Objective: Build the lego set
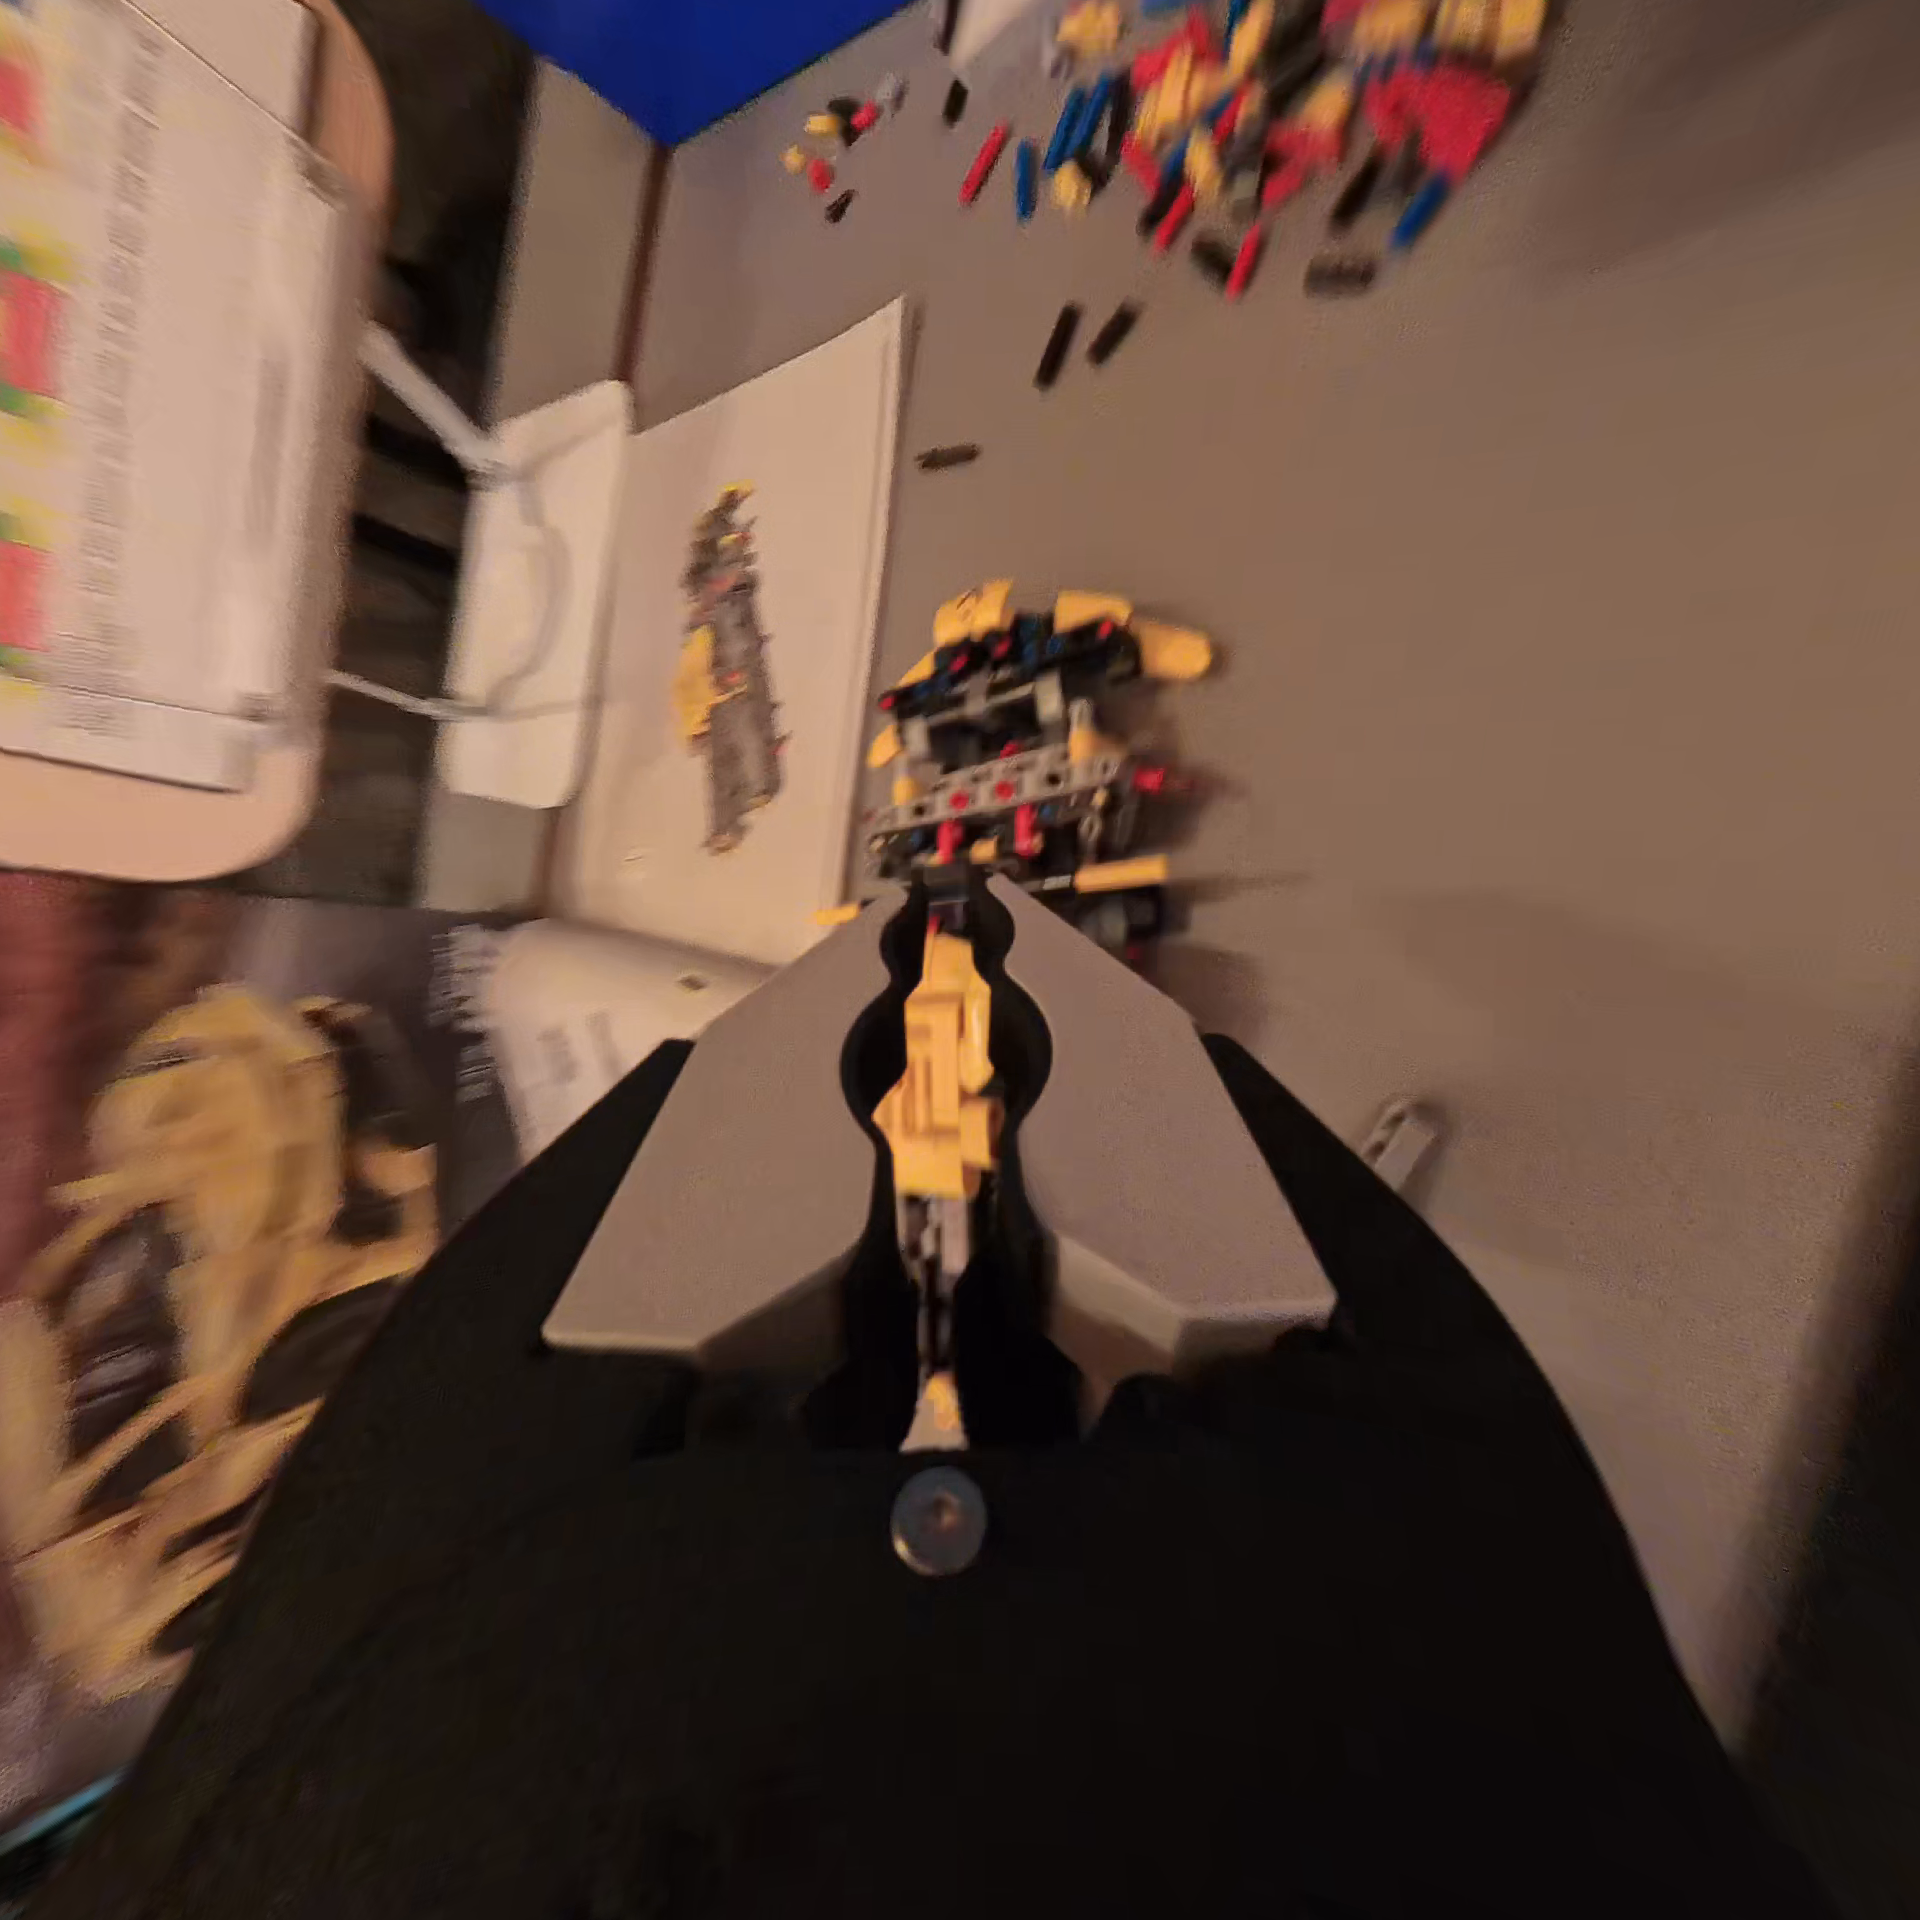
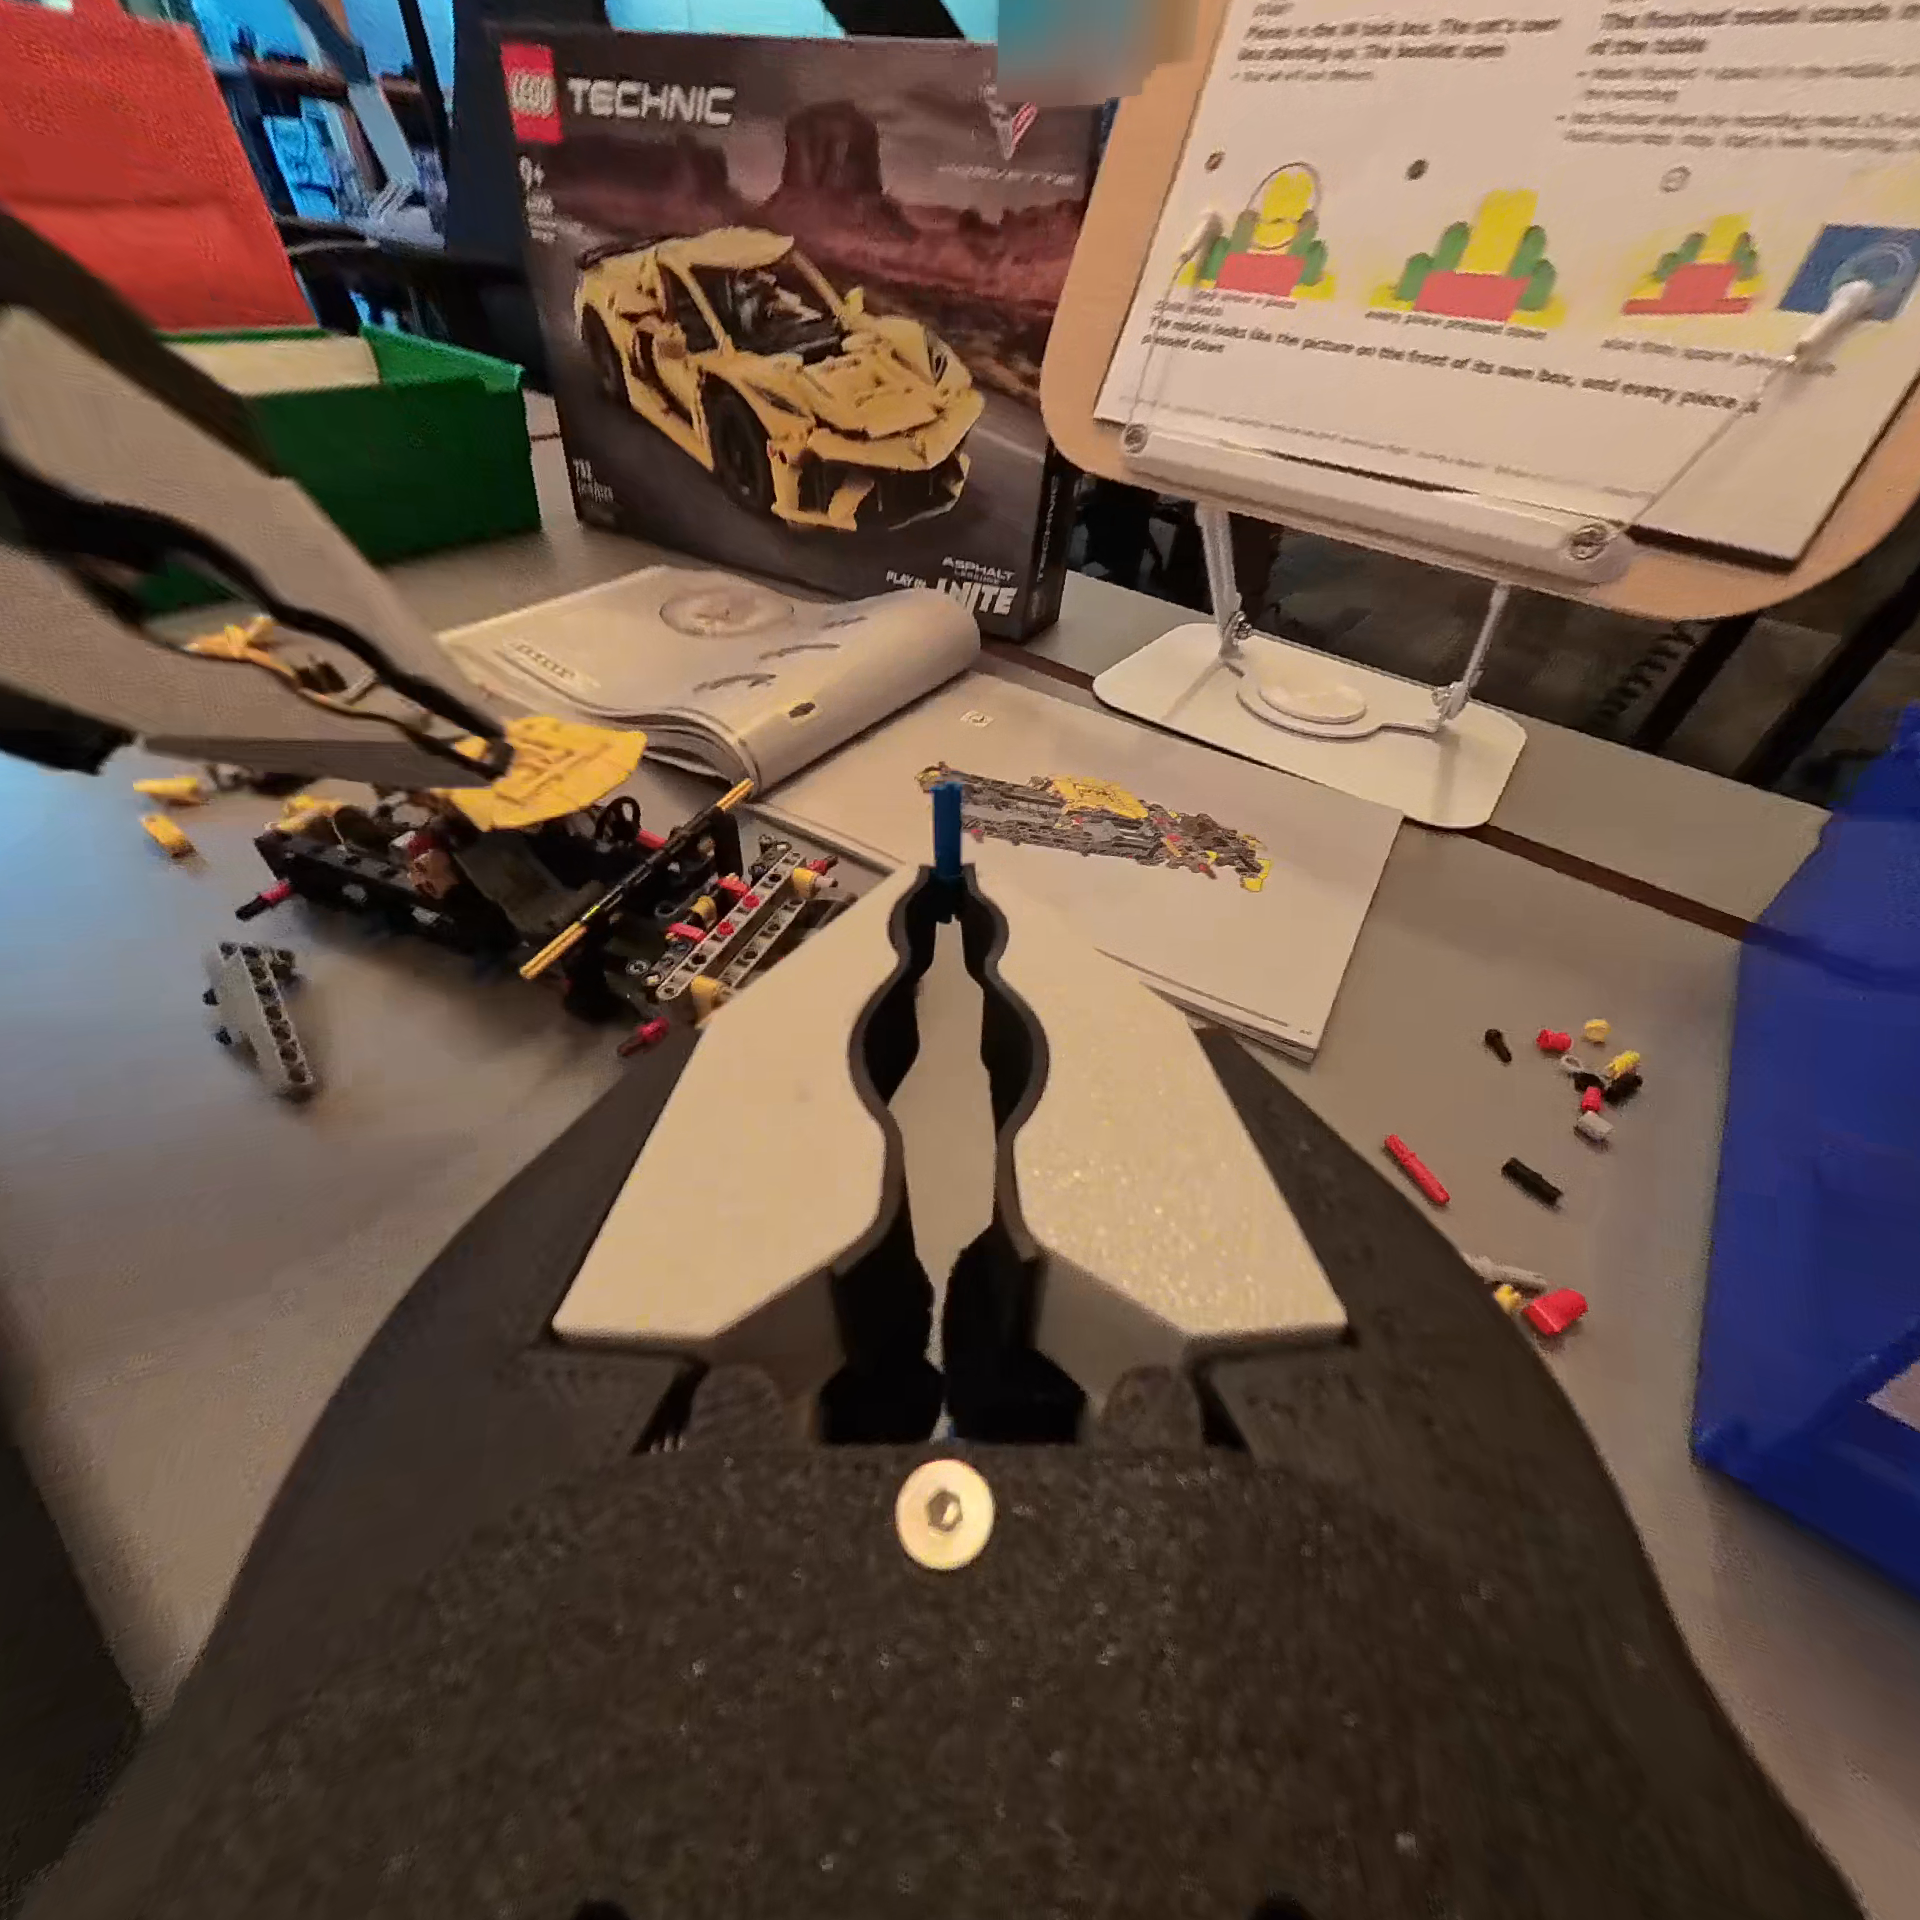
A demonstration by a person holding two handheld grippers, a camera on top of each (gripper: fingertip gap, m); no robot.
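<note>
The left gripper (image 2: 488, 753) clamps a yellow panel (image 2: 556, 769) over the half-built car chassis (image 2: 540, 894) mid-table, while the right gripper (image 2: 945, 894) pinches an upright blue pin (image 2: 947, 831) beside the open instruction booklet (image 2: 1195, 883). Bare grey table (image 2: 156, 1195) lies before the chassis; loose pieces (image 2: 1558, 1091) dot the right edge near a blue bin (image 2: 1829, 1195).

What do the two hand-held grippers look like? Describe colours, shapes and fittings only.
Both match. The left hand-held gripper and right hand-held gripper each have a broad, black, grainy body that tapers forward, one silver screw at its centre, and two pale grey wedge-shaped fingers with wavy black inner edges. No cables or sleeves show.
</note>
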